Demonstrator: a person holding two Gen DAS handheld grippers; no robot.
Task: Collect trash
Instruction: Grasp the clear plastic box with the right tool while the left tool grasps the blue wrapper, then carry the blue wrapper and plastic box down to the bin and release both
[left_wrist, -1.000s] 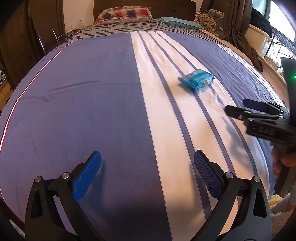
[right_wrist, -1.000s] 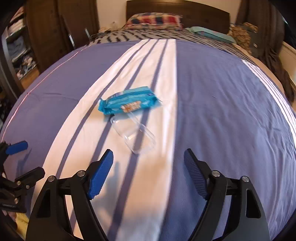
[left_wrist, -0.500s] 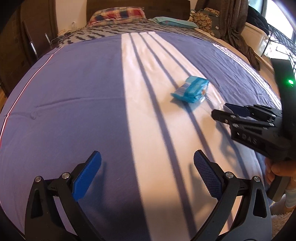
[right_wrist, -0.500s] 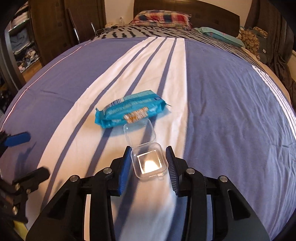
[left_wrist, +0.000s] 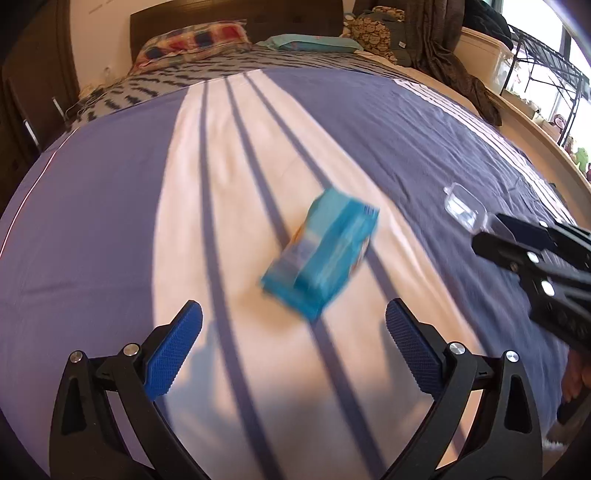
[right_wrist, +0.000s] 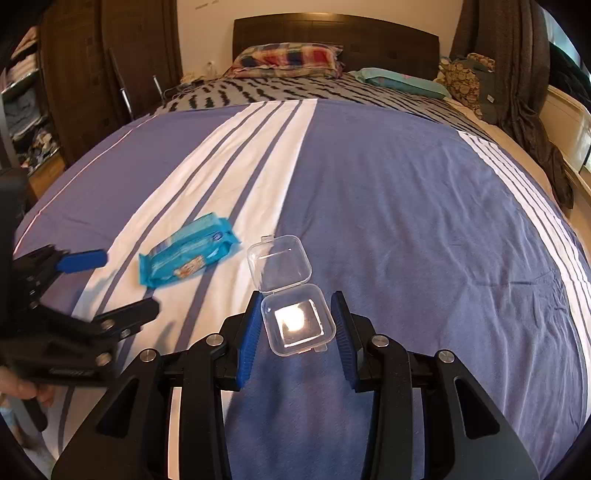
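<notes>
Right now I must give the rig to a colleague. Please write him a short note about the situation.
Right gripper: shut on the clear plastic box, lid hanging open, held above the bedspread.
Left gripper: open, empty, aimed at the blue wrapper.
Blue wrapper lies on the white stripe, untouched.
Done: box picked up.
Left: grasp the wrapper, take both to a bin; none is in view.

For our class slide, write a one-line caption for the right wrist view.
Right gripper clamps a clear hinged plastic box, lid open, above a blue-and-white striped bedspread; a blue snack wrapper lies nearby.
</notes>
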